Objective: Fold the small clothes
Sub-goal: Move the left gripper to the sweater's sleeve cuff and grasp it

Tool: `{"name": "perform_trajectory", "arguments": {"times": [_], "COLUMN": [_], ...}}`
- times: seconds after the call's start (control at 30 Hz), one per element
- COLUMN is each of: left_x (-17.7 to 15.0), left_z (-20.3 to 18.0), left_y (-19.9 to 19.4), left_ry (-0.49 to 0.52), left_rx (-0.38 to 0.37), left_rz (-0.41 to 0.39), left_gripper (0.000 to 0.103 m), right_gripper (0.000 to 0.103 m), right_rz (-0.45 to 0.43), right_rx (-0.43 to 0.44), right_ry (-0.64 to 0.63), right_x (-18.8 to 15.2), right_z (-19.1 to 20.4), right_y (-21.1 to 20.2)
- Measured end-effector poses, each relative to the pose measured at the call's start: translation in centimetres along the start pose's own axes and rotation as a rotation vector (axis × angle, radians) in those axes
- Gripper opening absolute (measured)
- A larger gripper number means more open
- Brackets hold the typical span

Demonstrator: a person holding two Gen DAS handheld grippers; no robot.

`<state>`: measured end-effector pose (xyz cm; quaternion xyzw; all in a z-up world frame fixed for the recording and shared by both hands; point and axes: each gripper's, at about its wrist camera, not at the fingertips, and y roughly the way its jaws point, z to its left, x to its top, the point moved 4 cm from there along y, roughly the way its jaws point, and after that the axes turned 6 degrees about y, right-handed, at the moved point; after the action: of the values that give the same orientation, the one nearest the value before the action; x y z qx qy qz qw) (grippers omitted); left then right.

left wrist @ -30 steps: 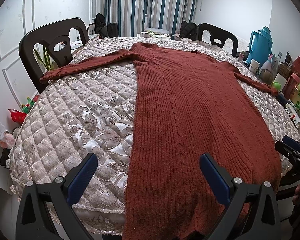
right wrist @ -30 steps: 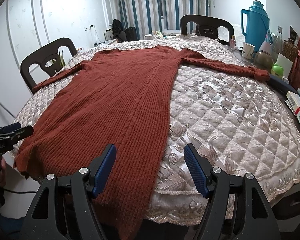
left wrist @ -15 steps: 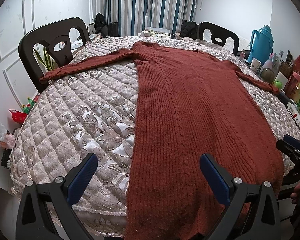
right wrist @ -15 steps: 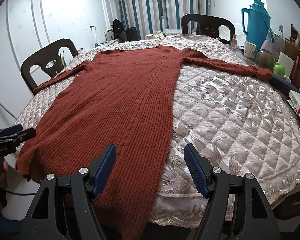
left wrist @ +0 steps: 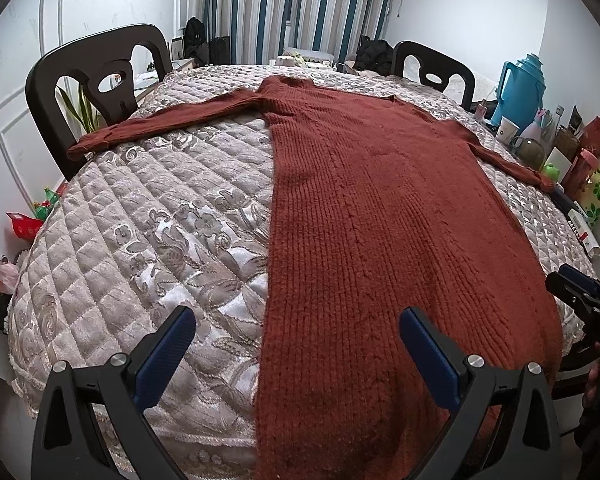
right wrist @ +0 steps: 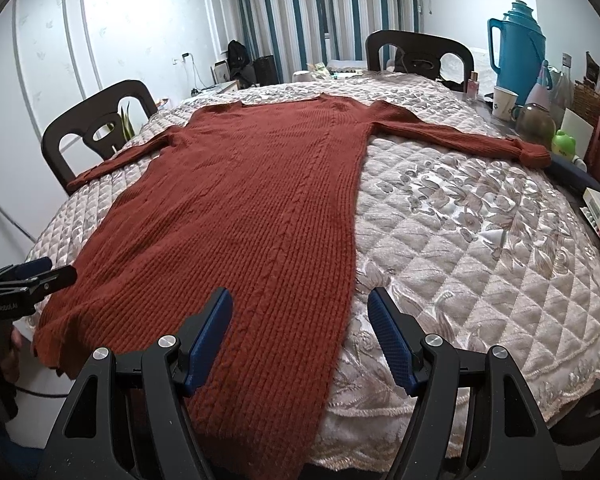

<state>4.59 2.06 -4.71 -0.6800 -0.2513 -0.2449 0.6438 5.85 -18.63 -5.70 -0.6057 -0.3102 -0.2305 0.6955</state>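
A long knit dress (left wrist: 380,220) in a rusty red color lies flat and face up on the table. It is not folded at all. Both sleeves stick straight out to the sides, like open arms. The neck is at the far end. The bottom edge hangs a little over the near side of the table. It has long knit ribs running down it.

The left tool (left wrist: 296,348) is held level, its two blue-padded fingers (left wrist: 166,350) spread wide apart with nothing between them. The right tool (right wrist: 300,334) is held the same way, fingers (right wrist: 212,336) parted and gripping nothing. The two tools sit side by side, well apart, both pointing forward.
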Motion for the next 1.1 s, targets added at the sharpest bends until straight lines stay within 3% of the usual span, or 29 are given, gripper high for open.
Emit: {"name": "perform_trajectory", "arguments": {"times": [0.23, 0.4, 0.67, 0.83, 1.1], "left_x": [0.8, 1.6, 4.0, 5.1, 6.1], "left_z": [1.4, 2.6, 5.5, 6.8, 8.5], "left_y": [0.9, 1.4, 1.2, 1.9, 2.9], "left_ry": [-0.079, -0.125, -0.158, -0.134, -0.123], "left_rx": [-0.067, -0.072, 0.004, 0.077, 0.114], "left_rz": [0.004, -0.005, -0.069, -0.049, -0.027], "left_gripper": [0.103, 0.103, 0.103, 0.103, 0.103], "right_gripper": [0.07, 0.07, 0.07, 0.07, 0.07], "right_rz": [0.009, 0.002, 0.004, 0.01, 0.02], "right_rx": [0.015, 0.039, 0.101, 0.127, 0.134], "right_ry": [-0.021, -0.043, -0.078, -0.095, -0.136], "right_x": [0.8, 2.2, 4.3, 5.4, 6.8], "right_z": [1.1, 2.5, 4.9, 6.0, 7.5], "right_y": [0.8, 1.5, 2.8, 3.9, 5.1]}}
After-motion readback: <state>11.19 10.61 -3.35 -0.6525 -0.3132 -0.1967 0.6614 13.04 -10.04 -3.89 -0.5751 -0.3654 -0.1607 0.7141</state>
